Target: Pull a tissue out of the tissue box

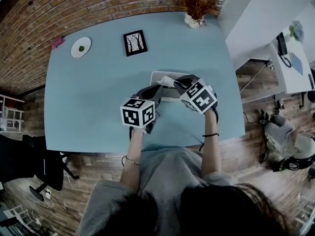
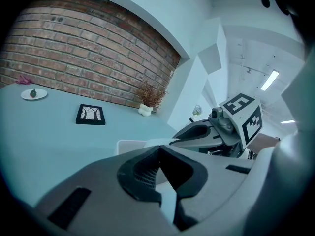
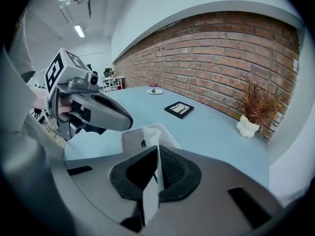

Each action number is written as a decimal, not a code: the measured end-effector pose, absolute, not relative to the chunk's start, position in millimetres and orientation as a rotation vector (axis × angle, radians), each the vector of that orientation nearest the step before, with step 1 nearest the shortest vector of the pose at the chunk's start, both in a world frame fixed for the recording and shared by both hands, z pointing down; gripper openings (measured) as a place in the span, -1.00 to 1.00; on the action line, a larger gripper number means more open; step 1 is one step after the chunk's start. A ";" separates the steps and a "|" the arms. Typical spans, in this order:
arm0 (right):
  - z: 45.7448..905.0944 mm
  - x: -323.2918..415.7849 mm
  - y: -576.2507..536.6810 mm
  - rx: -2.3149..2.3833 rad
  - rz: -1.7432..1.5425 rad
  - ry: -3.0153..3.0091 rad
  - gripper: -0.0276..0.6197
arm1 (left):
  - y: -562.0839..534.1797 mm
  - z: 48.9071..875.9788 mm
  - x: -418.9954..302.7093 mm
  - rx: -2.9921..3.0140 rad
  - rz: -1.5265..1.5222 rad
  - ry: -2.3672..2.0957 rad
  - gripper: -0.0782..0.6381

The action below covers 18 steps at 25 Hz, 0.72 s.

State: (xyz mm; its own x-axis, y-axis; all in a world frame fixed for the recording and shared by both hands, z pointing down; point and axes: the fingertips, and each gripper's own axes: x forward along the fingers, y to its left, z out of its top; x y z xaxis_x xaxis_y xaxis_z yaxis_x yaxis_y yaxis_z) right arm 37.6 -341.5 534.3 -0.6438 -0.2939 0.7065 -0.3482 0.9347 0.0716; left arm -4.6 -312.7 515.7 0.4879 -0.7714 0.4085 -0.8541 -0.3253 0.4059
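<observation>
Above tissue box (image 1: 157, 77), tissue (image 3: 150, 195) pinched between right fingers (image 3: 178, 173), left fingers (image 2: 140, 173) pressed together

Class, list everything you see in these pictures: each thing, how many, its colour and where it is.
Table: one, pale blue, under everything.
Box: one, white, mid-table, by the claws.
Tissue: one, white, sticking out of the box.
Frame: one, black, far half of the table.
Plate: one, white, far left corner.
Plant: one, brown in a white pot, far right edge.
Left claw: one, grey, shut, at the box's left side.
Right claw: one, grey, shut on the tissue.
</observation>
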 end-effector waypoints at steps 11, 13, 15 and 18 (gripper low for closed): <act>517.4 37.8 -326.1 0.513 0.038 -2.329 -0.91 | -298.3 504.6 -3.9 2.192 0.181 -1.334 -0.77; 513.2 38.3 -324.0 0.529 0.034 -2.336 -0.91 | -296.4 502.5 -3.7 2.198 0.180 -1.334 -0.77; 509.9 39.1 -322.1 0.538 0.026 -2.341 -0.91 | -294.7 500.3 -2.3 2.204 0.180 -1.334 -0.77; 506.0 40.7 -320.5 0.548 0.012 -2.344 -0.91 | -292.9 496.6 0.7 2.218 0.182 -1.331 -0.77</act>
